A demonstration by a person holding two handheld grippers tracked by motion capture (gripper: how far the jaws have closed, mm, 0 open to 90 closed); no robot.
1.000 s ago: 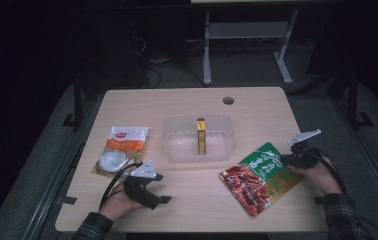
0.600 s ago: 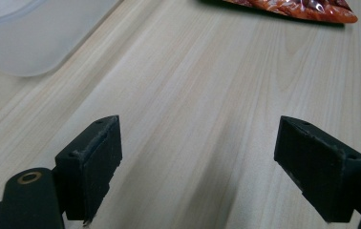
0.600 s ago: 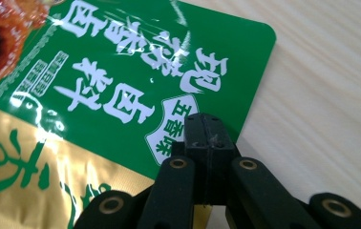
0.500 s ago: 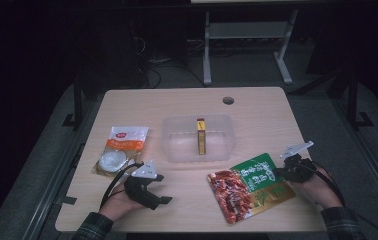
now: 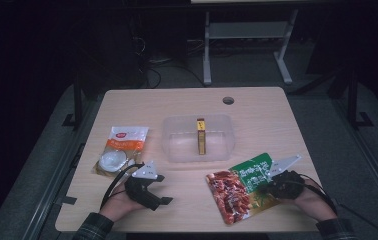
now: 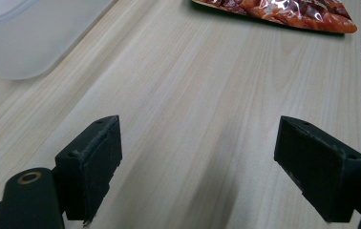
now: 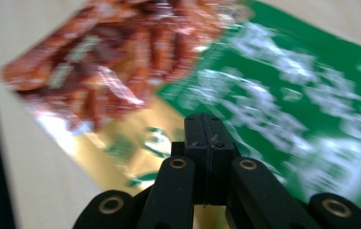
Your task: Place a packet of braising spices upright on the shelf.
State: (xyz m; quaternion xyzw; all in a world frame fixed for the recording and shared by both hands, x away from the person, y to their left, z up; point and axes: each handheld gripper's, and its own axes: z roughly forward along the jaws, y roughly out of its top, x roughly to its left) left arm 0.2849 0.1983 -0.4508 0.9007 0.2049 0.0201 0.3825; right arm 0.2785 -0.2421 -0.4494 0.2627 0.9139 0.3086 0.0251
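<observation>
A snack bag [image 5: 234,192], red and green with a gold edge, lies on the wooden table [image 5: 187,105] at the front right. My right gripper [image 5: 263,188] rests on the bag's right side, its jaws pressed together on the film. In the right gripper view the shut jaw tips [image 7: 208,128] sit over the blurred bag [image 7: 121,62]. My left gripper [image 5: 163,189] lies low at the front left, jaws wide apart with bare wood between them [image 6: 197,167]. The bag's red end [image 6: 283,9] shows far ahead of it.
A clear plastic container [image 5: 177,147] stands mid-table with a narrow yellow-brown box [image 5: 201,136] inside. Its corner [image 6: 21,33] shows in the left gripper view. A white and orange pouch [image 5: 122,150] lies left of it. A cable hole [image 5: 228,100] is at the back.
My right hand has slid left and toward the front edge, and the snack bag has moved and turned with it. The left hand has stayed put.
</observation>
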